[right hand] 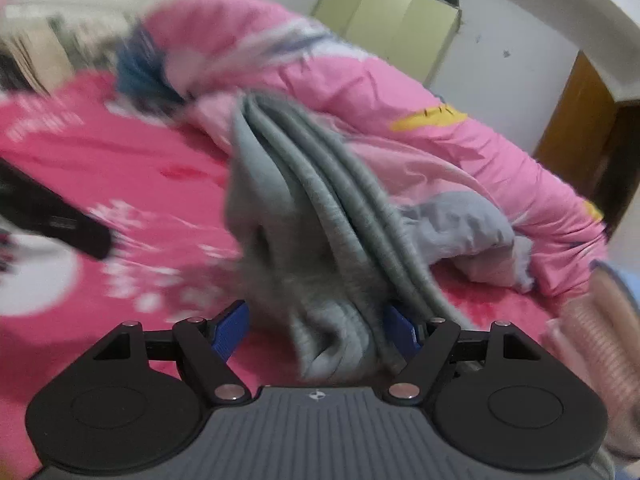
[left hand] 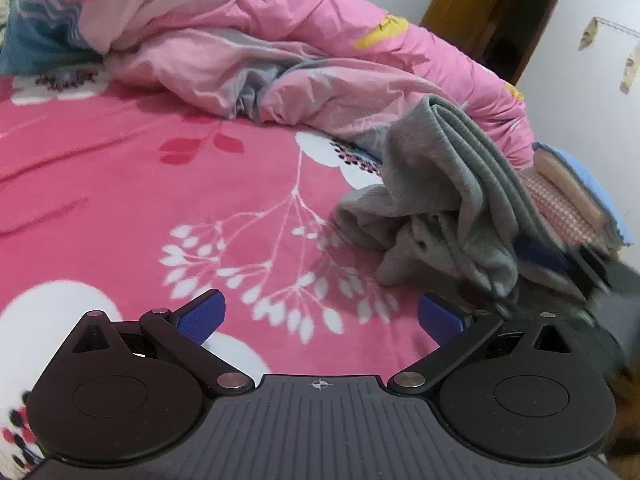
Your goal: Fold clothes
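Observation:
A grey garment (left hand: 436,196), folded into several thick layers, hangs tilted above the pink floral bedsheet (left hand: 120,200), its loose end drooping onto the sheet. In the right wrist view the grey garment (right hand: 304,216) fills the gap between the blue pads, and my right gripper (right hand: 316,330) is shut on it. My left gripper (left hand: 320,316) is open low over the sheet, left of the garment, with nothing between its fingers. The right wrist view is blurred by motion.
A crumpled pink quilt (left hand: 280,60) lies across the far side of the bed. A stack of folded clothes (left hand: 568,200) sits at the bed's right edge. A brown door (left hand: 500,12) and white wall stand behind. A black blurred tool body (right hand: 52,216) is at the left.

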Motion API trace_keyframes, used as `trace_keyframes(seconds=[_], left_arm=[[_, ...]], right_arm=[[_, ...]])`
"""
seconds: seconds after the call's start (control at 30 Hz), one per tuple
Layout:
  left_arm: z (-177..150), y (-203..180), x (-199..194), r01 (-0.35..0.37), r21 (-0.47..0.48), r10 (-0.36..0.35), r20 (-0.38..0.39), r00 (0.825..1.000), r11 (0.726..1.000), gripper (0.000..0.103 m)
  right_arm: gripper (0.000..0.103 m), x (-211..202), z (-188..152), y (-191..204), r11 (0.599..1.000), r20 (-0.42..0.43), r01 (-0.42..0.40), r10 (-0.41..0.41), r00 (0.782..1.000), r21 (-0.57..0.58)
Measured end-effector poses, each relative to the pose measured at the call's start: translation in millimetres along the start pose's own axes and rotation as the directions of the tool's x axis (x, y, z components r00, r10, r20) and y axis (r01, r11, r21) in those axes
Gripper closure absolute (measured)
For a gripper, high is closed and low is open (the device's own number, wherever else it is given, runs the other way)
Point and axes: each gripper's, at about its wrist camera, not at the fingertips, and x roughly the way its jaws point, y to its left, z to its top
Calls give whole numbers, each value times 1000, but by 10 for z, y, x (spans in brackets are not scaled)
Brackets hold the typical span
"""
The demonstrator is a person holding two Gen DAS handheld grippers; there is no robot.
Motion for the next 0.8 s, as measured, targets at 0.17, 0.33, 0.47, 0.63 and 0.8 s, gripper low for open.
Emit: trace_keyframes(seconds=[0.17,0.33,0.47,0.63,0.8], left_arm=[[-38,21,102,23,5,-23,22,999,1000,0],[-4,-158,257,45,81,-47,29,998,996,5],[31,-316,384,83,128,-87,25,996,988,17],[67,-505,543,134,176,-138,12,990,975,31],[76,-656,720,199,159,-194,-47,980,967,37]], right_arm=[[79,290,181,-337,983,-33,-59,66,997,172],[88,212,393,-1223,873,80,-109,81,994,476],[89,297,284,-1972,748,105,-84,19,994,658],[89,497,-306,-2778,517,38,-2,-58,998,856],[81,452,-952,-3072,342,-34,36,-12,999,939]])
